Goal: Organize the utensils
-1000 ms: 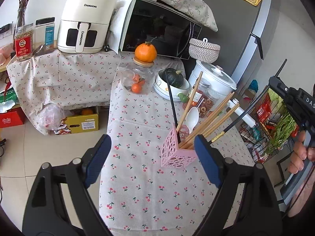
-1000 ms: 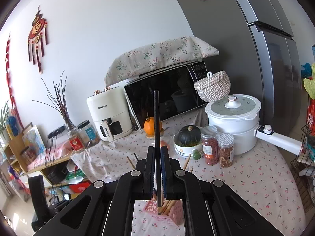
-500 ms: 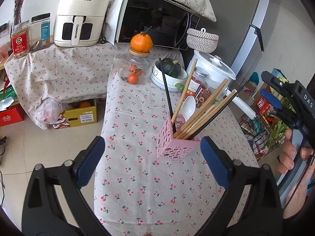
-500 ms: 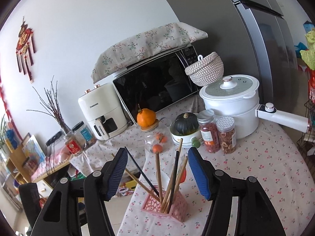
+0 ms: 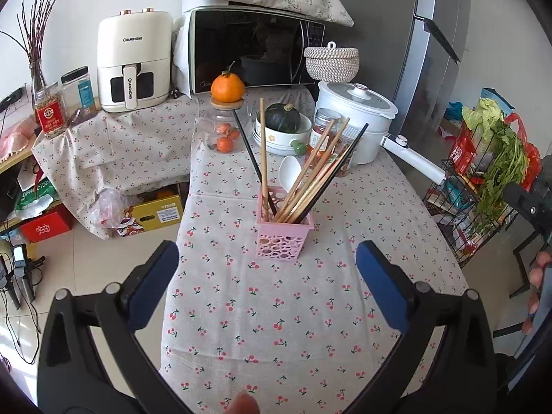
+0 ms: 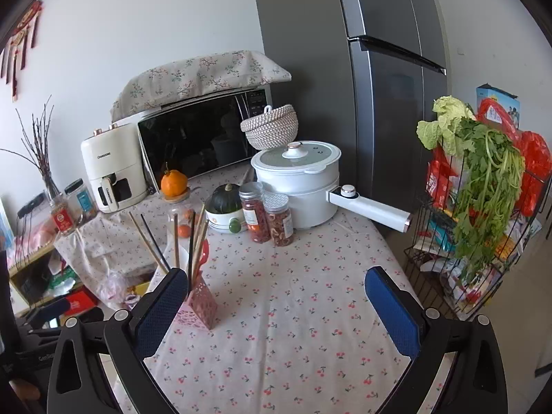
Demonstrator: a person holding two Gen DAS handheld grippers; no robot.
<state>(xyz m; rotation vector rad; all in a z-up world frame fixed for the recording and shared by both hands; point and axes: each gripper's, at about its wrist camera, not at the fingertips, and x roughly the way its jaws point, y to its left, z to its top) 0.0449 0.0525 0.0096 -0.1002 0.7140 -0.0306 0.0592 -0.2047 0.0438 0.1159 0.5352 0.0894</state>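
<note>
The left tool (image 5: 264,269) hangs with its jaws spread wide and nothing between them, having just been opening. The right tool (image 6: 276,296) likewise has just been opening and holds nothing. The pink holder (image 5: 284,234) stands on the counter (image 5: 276,310), filled with leaning chopsticks (image 5: 310,179) and a white spoon (image 5: 291,172), just beyond the left tool.

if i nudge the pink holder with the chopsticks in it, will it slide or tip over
Probably tips rather than slides. The pink holder looks like thin, perforated plastic, so likely light. The chopsticks stand far above its rim and mostly lean to one side, making it top-heavy. The tablecloth may also grip its base.
</note>
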